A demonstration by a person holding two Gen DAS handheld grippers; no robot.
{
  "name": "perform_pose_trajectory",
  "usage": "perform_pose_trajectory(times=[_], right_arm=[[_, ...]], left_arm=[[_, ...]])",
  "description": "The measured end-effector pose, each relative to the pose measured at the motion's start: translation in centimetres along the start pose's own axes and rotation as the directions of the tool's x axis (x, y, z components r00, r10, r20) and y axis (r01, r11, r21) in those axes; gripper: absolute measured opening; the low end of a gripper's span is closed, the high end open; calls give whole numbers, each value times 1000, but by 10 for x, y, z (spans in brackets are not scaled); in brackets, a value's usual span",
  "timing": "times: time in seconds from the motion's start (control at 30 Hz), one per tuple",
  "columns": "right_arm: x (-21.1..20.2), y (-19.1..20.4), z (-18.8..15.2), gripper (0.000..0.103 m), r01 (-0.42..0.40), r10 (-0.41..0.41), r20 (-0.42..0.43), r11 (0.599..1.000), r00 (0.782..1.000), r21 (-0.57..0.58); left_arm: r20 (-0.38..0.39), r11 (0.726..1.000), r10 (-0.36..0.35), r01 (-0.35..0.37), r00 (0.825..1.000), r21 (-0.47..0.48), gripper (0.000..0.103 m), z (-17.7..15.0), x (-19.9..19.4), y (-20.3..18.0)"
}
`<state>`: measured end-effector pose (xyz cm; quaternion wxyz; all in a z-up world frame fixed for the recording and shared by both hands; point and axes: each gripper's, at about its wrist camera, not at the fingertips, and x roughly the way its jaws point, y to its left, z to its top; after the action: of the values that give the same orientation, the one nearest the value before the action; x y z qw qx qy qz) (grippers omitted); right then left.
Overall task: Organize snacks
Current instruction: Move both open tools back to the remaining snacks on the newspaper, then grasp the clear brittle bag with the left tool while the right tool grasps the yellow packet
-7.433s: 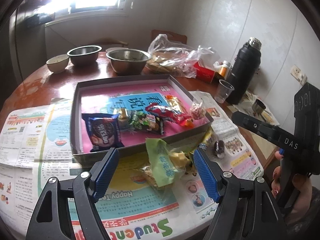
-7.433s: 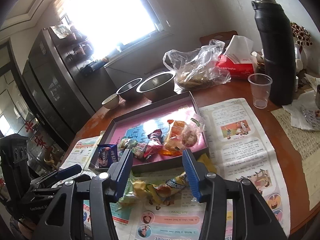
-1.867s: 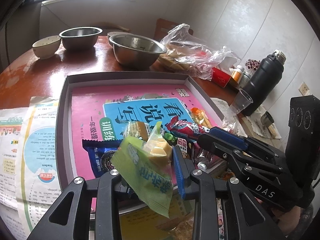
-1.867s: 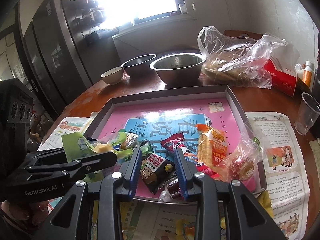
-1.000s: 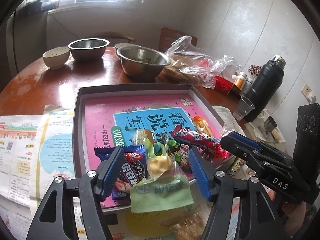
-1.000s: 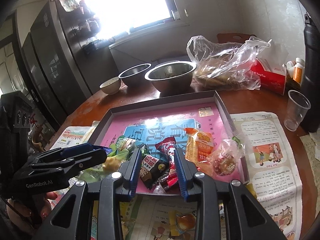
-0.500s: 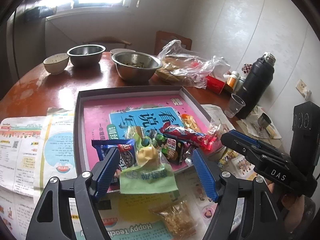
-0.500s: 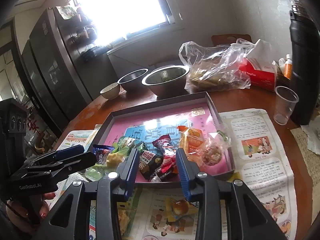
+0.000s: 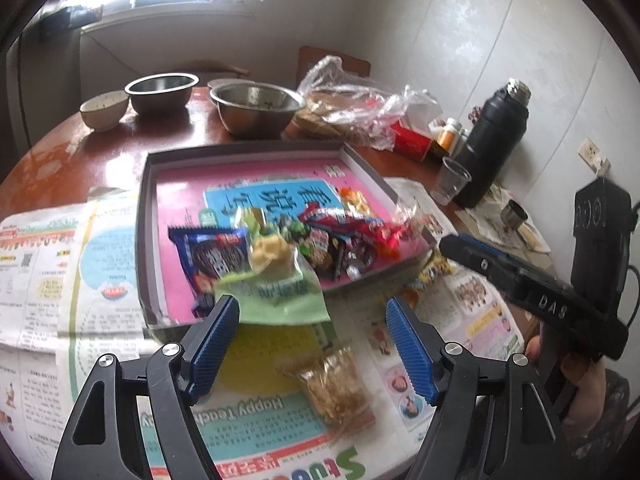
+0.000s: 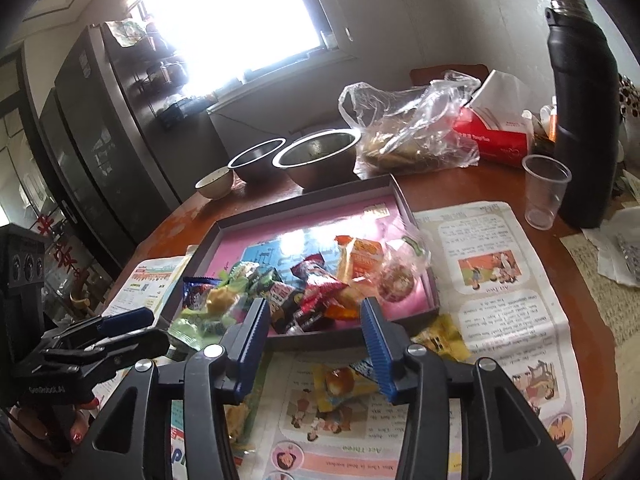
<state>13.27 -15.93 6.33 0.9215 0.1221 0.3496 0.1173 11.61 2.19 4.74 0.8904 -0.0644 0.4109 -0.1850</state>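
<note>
Both hands pulled back from shallow grey cardboard tray; my left gripper gapes empty, right gripper just widened, empty, angled down. Green snack packet drapes tray's near rim.

- "DAS" is printed in pale letters on the black arm of the right gripper, seen in the left wrist view.
- "GenRobot.AI" is read on the black body of the left gripper, in the right wrist view.
- "Happy Teach…" and "Stude…" are printed (upside down) on the newspaper under the snacks.
- "Act Three" is seen, inverted, on the newspaper page nearest the right wrist camera.
- Large Chinese characters are carried by the blue panel of the pink sheet lining the tray; they are too blurred to be made out with certainty.
</note>
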Motion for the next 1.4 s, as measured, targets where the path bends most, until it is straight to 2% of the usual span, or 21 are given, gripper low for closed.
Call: perform_pose_trajectory(times=[0.3,0.7,1.0,1.27,1.33,1.4], right_arm=[[-2,-11,-17,47,8,-7,-43,1000,999,30],[23,-44,-42,48,-3,38,-156,976,987,219],[43,-54,-42,48,20,23,-154,962,988,272],[54,-52,-34,48,27,-1,-105,968,995,248],[56,-52,-33,45,10,12,-85,968,996,251],[57,-53,-34,37,-14,34,-77,967,996,254]], left_arm=[[-102,1000,-25,24,994,-13,78,-31,23,-10],[-164,1000,22,-22,986,0,78,-47,43,-21],[-193,999,48,-47,980,10,78,-50,57,-24],[-189,998,60,-55,980,28,77,-49,61,-27],[-185,998,60,-55,981,28,78,-48,61,-27],[-181,998,59,-55,982,27,78,-48,62,-28]])
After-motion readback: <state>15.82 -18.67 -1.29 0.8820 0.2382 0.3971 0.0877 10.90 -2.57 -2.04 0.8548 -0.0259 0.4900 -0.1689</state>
